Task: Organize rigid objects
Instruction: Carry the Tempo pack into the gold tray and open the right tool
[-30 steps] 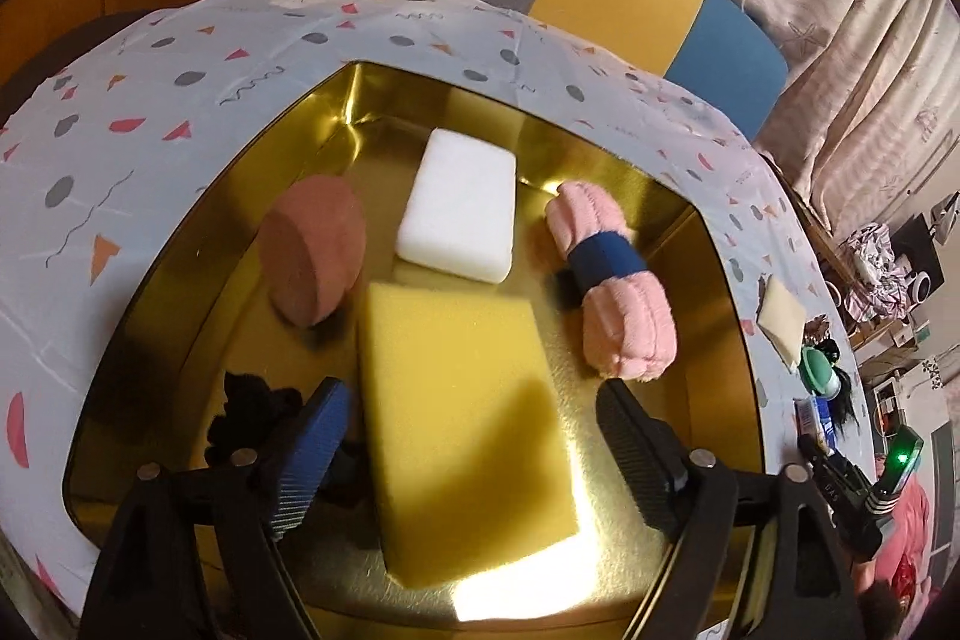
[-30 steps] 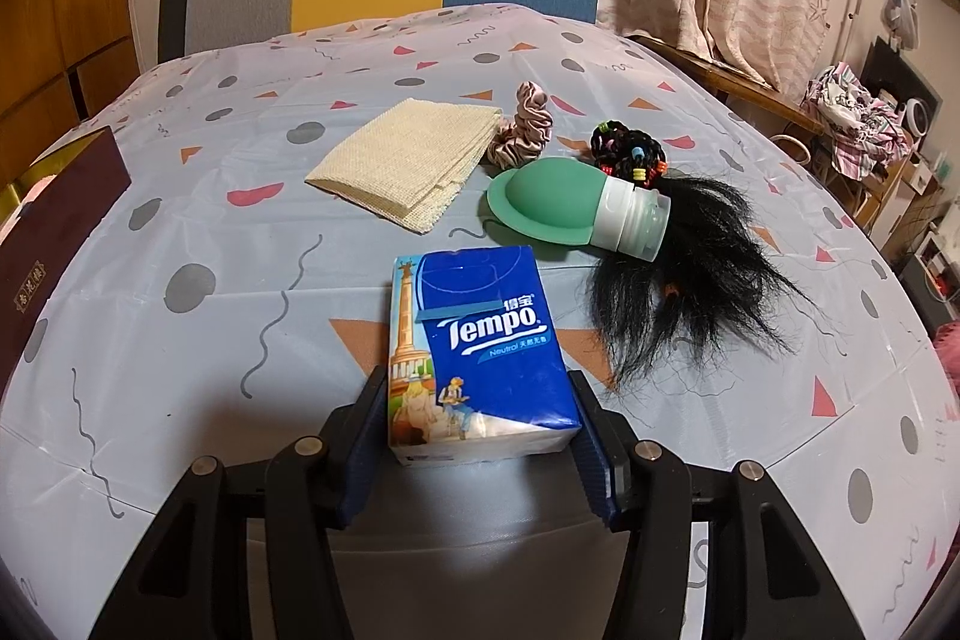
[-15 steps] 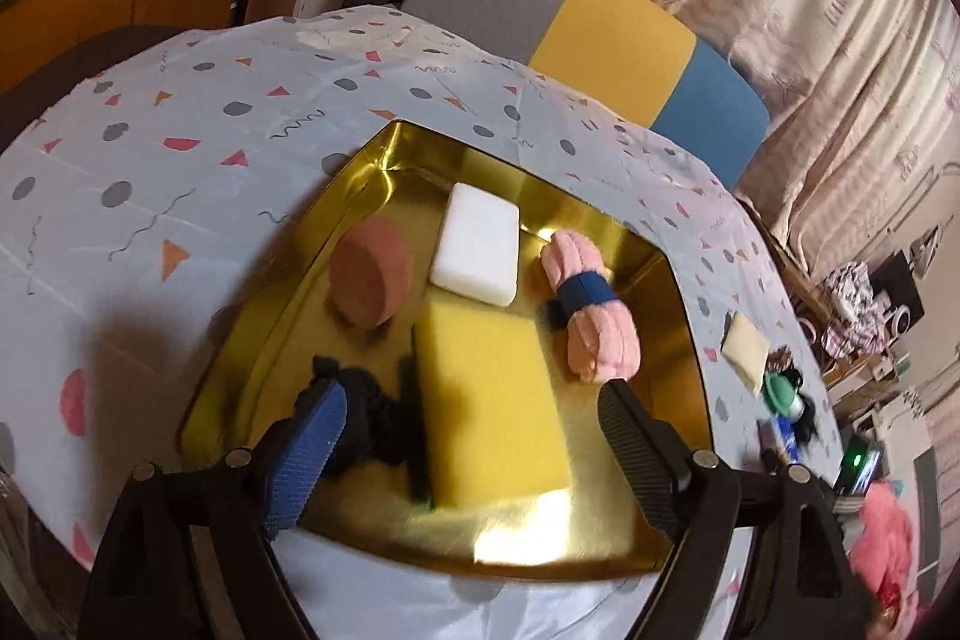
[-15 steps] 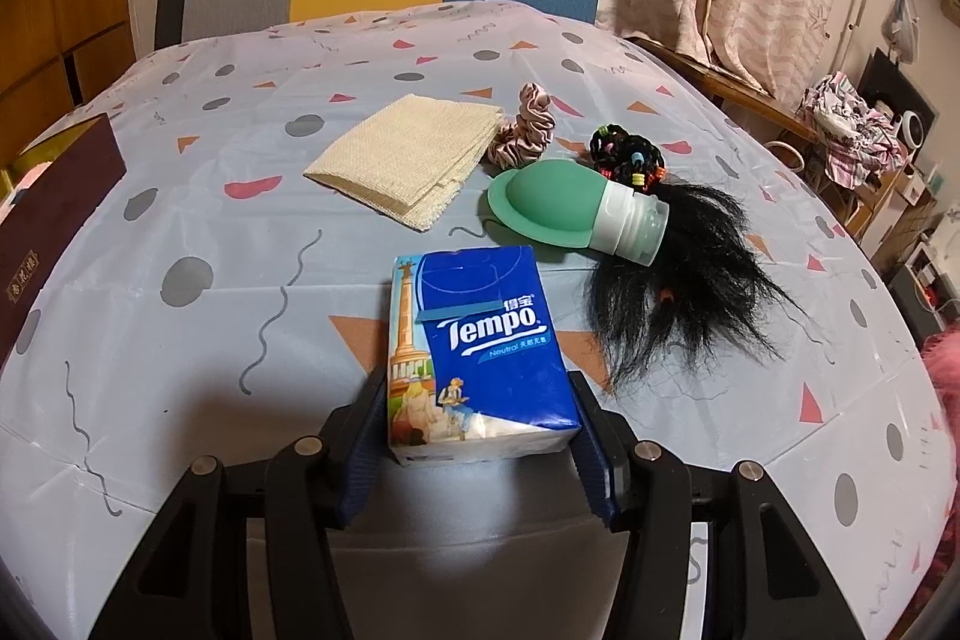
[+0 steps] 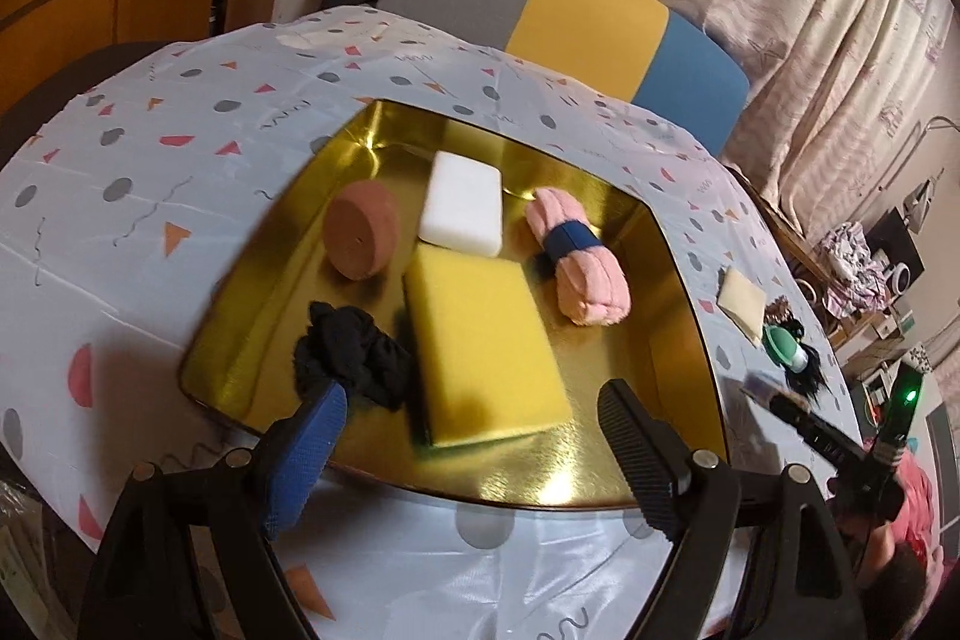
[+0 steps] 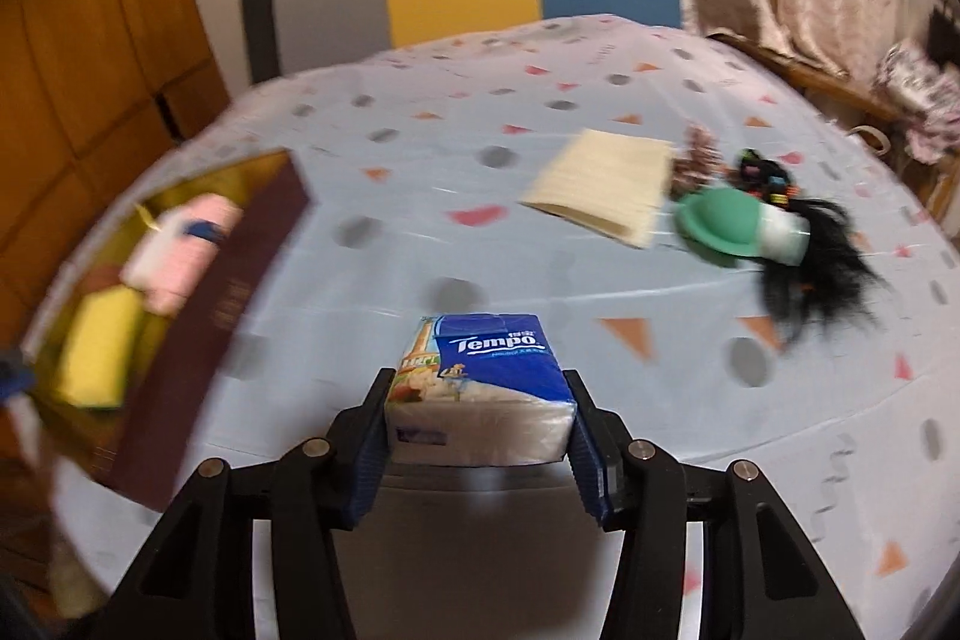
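Note:
My right gripper [image 6: 477, 424] is shut on a blue Tempo tissue pack [image 6: 480, 388] and holds it above the table. My left gripper [image 5: 474, 445] is open and empty, raised above the near edge of a gold tray [image 5: 684, 316]. The tray holds a yellow sponge [image 5: 486, 352], a white block [image 5: 462, 211], a brown round puff [image 5: 360, 238], a pink rolled towel [image 5: 585, 265] with a blue band and a black cloth [image 5: 351, 352]. The tray's dark side [image 6: 222, 304] shows at the left in the right wrist view.
On the patterned tablecloth lie a folded beige cloth [image 6: 603, 193], a green cup-like item [image 6: 735, 223], a black hair piece [image 6: 822, 268], hair ties [image 6: 765, 175] and a scrunchie [image 6: 696, 157]. A grey, yellow and blue chair [image 5: 540, 10] stands behind the table.
My left gripper has pulled back and up from the tray, leaving the yellow sponge there. My right gripper has lifted the tissue pack off the table and swung left toward the tray.

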Available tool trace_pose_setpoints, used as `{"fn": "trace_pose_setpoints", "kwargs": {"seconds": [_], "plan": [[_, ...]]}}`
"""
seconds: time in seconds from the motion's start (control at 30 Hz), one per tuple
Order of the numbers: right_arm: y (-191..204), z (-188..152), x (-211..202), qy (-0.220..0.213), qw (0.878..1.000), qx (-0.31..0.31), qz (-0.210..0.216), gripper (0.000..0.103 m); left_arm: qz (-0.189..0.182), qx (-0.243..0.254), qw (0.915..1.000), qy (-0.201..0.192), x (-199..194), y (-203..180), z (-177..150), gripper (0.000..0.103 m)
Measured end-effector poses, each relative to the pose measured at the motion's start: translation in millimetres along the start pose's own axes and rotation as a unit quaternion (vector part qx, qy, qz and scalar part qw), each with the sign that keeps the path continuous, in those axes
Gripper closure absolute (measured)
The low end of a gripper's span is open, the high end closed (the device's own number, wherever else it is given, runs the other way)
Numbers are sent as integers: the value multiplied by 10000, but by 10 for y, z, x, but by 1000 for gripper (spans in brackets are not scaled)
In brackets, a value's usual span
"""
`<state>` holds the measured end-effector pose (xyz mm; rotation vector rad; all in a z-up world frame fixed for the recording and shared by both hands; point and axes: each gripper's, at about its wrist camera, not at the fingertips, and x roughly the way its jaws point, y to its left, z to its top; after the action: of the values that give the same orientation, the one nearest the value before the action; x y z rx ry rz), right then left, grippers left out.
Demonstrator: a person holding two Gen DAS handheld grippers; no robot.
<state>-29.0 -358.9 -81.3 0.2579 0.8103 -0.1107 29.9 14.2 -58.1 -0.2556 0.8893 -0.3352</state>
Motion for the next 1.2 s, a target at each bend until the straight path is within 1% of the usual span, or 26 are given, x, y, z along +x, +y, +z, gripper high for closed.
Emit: {"fn": "trace_pose_setpoints", "kwargs": {"seconds": [0.1,0.27,0.43,0.53,0.57,0.67,0.8,0.93,1.0,1.07,1.13,1.2], "plan": [[314,67,-91,-100,9994,-220,246,50,4,66,10000,21,2,-26,-29,16],[742,186,-243,-275,9960,-466,711,50,66,123,9999,-83,-50,-4,-41,16],[1264,231,-316,-293,9896,-858,1115,50,64,0,9999,-103,-77,79,-46,16],[1557,230,-259,-226,9853,-1192,1201,50,48,-25,9999,-125,-99,100,-47,16],[1688,219,-203,-140,9834,-1372,1181,50,49,-30,9999,-130,-107,103,-49,16],[1915,162,-45,68,9803,-1614,1136,50,39,-51,9999,-151,-141,119,-55,16],[2060,105,123,112,9796,-1724,1028,50,26,-59,9997,-221,-191,126,-51,16],[2105,75,227,195,9797,-1775,915,49,-5,-65,9996,-263,-215,125,-48,16],[2100,53,212,187,9796,-1788,898,43,4,-64,9996,-273,-219,124,-52,16],[2067,48,124,78,9803,-1709,985,30,7,-85,9996,-276,-221,128,-55,16],[2009,68,5,-131,9821,-1527,1094,24,-10,-108,9996,-271,-216,128,-57,16],[1954,99,-97,-303,9838,-1382,1104,23,-80,-101,9996,-244,-208,117,-60,16]]}}
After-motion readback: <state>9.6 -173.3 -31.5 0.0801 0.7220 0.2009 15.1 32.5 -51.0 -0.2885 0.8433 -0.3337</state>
